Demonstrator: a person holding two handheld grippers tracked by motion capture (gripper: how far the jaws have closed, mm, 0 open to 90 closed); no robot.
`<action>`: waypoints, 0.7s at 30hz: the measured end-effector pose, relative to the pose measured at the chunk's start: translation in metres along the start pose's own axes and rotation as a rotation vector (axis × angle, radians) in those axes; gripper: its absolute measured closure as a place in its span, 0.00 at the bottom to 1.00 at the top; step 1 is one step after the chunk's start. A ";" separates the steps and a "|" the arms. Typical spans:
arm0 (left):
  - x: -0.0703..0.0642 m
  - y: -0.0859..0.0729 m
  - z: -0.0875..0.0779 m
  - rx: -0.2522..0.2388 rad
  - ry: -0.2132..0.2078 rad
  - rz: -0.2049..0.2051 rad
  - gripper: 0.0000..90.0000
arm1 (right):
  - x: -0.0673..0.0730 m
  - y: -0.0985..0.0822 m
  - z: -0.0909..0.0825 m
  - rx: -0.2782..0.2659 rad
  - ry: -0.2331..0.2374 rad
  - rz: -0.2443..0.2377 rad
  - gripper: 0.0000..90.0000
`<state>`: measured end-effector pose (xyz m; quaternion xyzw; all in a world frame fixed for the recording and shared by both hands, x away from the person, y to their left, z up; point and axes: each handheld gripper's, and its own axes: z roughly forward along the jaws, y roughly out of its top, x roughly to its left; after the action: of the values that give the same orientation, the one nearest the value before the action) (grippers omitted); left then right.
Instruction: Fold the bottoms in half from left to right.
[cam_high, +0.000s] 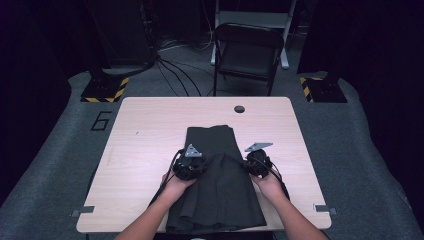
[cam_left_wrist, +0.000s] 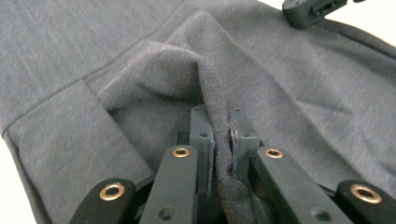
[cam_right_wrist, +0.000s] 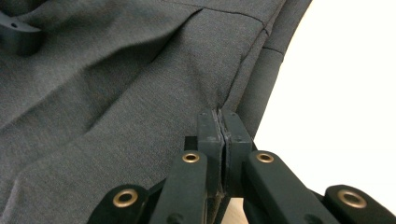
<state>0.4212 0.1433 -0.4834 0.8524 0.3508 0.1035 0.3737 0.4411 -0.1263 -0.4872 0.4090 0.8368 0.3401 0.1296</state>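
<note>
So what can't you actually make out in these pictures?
- Near hem of the dark garment: high view, cut off by the bottom edge and partly covered by the forearms.
- Left gripper: its view shows a pinched fold, but the fabric hides how far in it reaches.
- Right gripper: shut on the garment's edge; what lies beneath is hidden.
- Garment type: folded, can't tell.

A black folding chair (cam_high: 248, 52) stands at twelve o'clock beyond the wooden table (cam_high: 150, 145); hazard-striped stand bases (cam_high: 105, 89) flank it at ten and two.
</note>
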 end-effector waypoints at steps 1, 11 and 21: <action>-0.001 -0.001 0.000 0.005 0.001 0.003 0.92 | -0.001 -0.003 -0.001 -0.003 -0.001 0.002 0.98; -0.005 -0.007 -0.020 -0.038 -0.064 0.001 0.56 | -0.002 -0.017 -0.005 -0.013 -0.006 0.026 0.92; 0.007 -0.022 -0.060 -0.110 -0.058 -0.025 0.49 | 0.014 -0.009 -0.026 -0.089 -0.021 0.028 0.61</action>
<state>0.3880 0.1925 -0.4579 0.8288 0.3443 0.0931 0.4311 0.4135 -0.1317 -0.4732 0.4178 0.8138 0.3745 0.1516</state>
